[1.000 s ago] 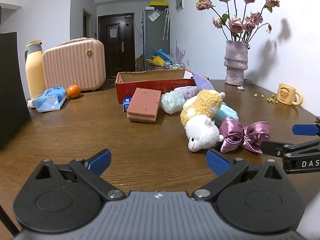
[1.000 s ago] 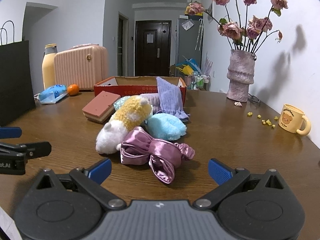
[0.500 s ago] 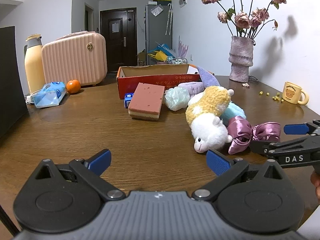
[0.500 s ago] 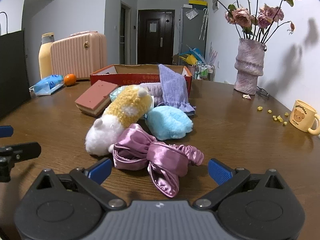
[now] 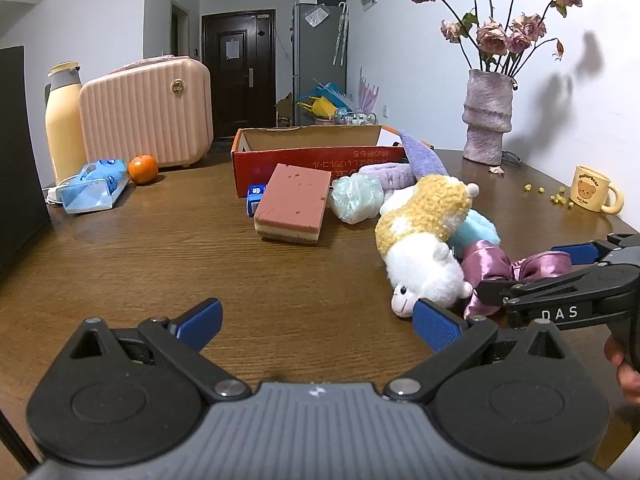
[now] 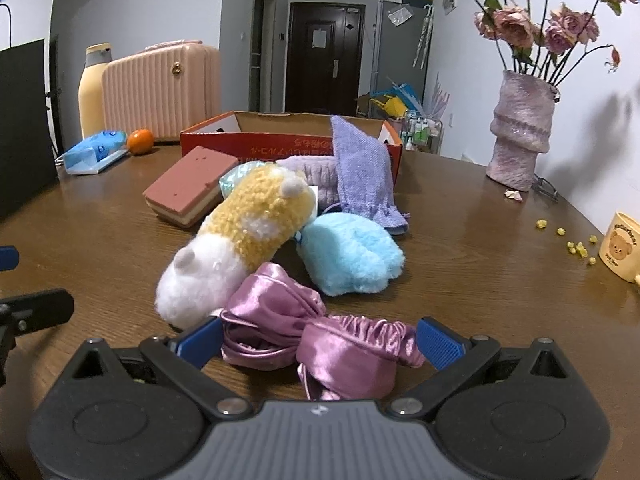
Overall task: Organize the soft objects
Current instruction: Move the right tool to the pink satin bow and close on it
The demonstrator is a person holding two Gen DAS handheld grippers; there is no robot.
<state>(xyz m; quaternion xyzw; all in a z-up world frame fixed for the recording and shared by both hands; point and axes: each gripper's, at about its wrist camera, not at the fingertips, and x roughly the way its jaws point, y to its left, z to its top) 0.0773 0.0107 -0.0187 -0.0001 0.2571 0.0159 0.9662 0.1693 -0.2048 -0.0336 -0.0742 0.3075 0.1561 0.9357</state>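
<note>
Indoors: brown wood table (image 5: 132,264), hallway w/ dark door (image 5: 239,68) behind. Both hand-held grippers (L (image 5: 316,322), R (image 6: 320,342)) released, jaws apart.

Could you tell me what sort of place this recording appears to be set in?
Most likely a lived-in home, probably a dining area off an entry hall: a wooden table with a vase of dried roses, a dark front door down the corridor, and a pink suitcase.

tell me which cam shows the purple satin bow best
The right wrist view: the purple satin bow lies whole and close between the right gripper's open fingers. In the left wrist view, that gripper and the plush toy partly hide the bow.
</note>
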